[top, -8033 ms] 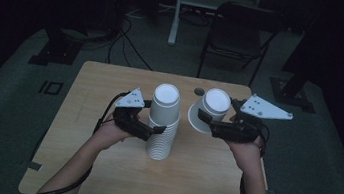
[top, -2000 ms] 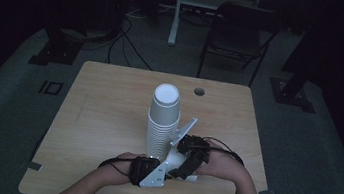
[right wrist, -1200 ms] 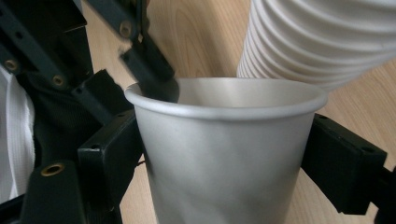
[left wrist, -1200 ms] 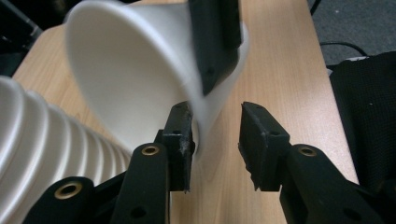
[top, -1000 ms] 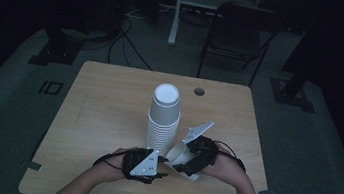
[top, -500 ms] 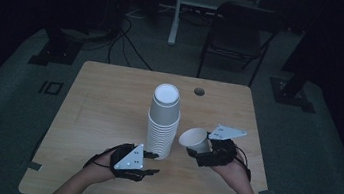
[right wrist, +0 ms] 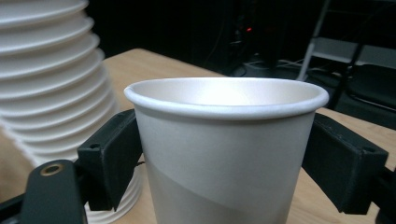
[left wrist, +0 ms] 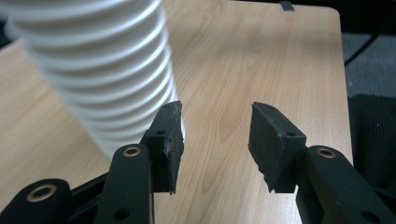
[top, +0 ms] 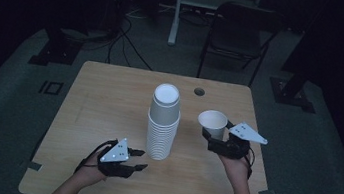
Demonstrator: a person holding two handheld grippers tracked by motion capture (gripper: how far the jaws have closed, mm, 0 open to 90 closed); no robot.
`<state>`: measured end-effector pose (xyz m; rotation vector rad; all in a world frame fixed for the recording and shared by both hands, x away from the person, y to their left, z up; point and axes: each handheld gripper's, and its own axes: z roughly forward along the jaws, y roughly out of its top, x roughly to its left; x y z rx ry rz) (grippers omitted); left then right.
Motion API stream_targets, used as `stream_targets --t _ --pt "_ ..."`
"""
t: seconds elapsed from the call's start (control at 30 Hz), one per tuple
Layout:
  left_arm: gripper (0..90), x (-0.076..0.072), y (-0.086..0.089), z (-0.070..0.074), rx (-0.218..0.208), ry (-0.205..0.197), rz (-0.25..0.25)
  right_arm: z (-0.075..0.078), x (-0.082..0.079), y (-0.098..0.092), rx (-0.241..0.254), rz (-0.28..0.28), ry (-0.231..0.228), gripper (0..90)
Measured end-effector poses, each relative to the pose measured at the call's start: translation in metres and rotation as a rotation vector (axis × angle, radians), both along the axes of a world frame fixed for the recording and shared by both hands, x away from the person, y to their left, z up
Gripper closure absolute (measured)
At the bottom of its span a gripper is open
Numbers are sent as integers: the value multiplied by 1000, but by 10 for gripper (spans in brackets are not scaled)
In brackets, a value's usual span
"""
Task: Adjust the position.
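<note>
Right gripper (top: 218,142): my jaws pinch a single white paper cup (top: 212,123), upright, near the table's (top: 109,99) right edge
Left gripper (top: 137,158): jaws spread, empty, beside the tall white paper-cup stack (top: 162,123)
Handling: light, thin-walled, crushable; I'd grip mid-wall gently

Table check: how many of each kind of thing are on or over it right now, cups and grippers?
Cup stacks: 1
Single cups, held upright in the right gripper: 1
Grippers: 2, the left gripper open
Total: 4
</note>
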<state>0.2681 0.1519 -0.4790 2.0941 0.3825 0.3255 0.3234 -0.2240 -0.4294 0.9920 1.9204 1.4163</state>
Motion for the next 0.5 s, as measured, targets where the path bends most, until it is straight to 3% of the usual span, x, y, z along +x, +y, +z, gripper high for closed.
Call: stream_targets --t 0.17,0.23,0.3,0.4,0.47,0.5 --pt "483 1 14 -8 -46 39 58 -5 7 -4 -6 -69 -24 165" --pt "409 2 19 -12 -50 47 102 -7 9 -6 6 -81 -21 165" --pt "379 5 25 -15 -48 62 178 -9 10 -8 15 -108 -38 165" --pt "245 9 34 -21 -60 88 320 -11 12 -10 29 -123 -38 165" --pt "142 12 41 -25 -68 132 364 -13 13 -10 26 -135 -41 165" --pt "138 13 44 -27 -65 140 389 -13 14 -10 28 -134 -38 165"
